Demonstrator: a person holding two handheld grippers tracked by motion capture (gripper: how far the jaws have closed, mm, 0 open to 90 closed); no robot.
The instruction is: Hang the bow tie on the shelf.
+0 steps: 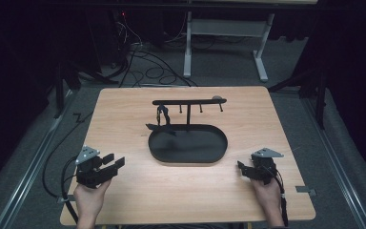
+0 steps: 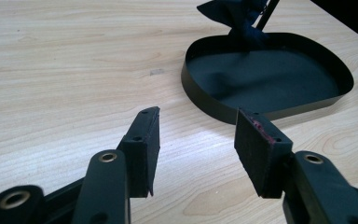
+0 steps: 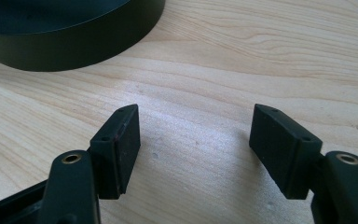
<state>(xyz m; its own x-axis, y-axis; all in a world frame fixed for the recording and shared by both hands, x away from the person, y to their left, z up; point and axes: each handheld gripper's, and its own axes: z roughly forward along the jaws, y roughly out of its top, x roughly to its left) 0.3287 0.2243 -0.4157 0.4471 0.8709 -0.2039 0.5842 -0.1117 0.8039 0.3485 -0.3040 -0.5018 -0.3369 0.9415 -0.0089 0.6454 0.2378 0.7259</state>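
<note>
On the wooden table [image 1: 124, 200], the left claw [image 1: 113, 162] and right claw [image 1: 242, 168] rest wide open, holding nothing. Between them, well apart from both, sits the black tray [image 1: 171, 157], its rack [image 1: 189, 101] behind with a dark cloth [image 1: 162, 114] hanging.

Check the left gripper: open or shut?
Open. The left gripper has its jaws spread apart over bare wooden table, nothing between them.

Wooden table [image 1: 124, 114] bearing black oval tray [image 1: 219, 150], perhaps a stand base
</note>
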